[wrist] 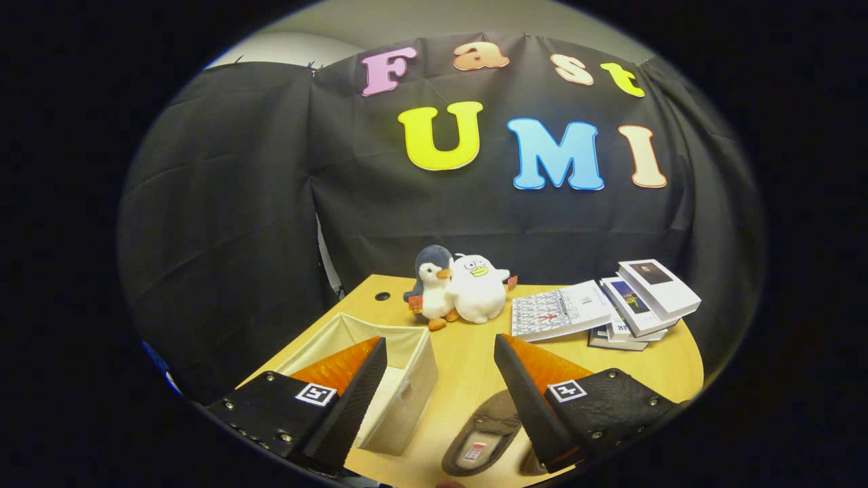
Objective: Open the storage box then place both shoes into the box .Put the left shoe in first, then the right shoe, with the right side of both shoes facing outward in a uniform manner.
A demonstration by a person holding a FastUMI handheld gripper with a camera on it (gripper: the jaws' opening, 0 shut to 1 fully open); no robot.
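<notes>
A beige fabric storage box (400, 379) stands open on the wooden table, partly behind my left finger (352, 407); what lies inside it is hidden from here. A brown slipper (485, 434) lies on the table just right of the box, below and between my fingers, its opening facing up. A sliver of a second shoe (531, 464) peeks out beside my right finger (525, 400). My gripper (441, 352) hovers above them, open, with nothing between its fingers.
Two plush toys, a grey penguin (434, 281) and a white bird (478, 288), sit at the table's far edge. A stack of books (610, 308) lies at the far right. A cable hole (382, 296) marks the tabletop (468, 352) behind the box.
</notes>
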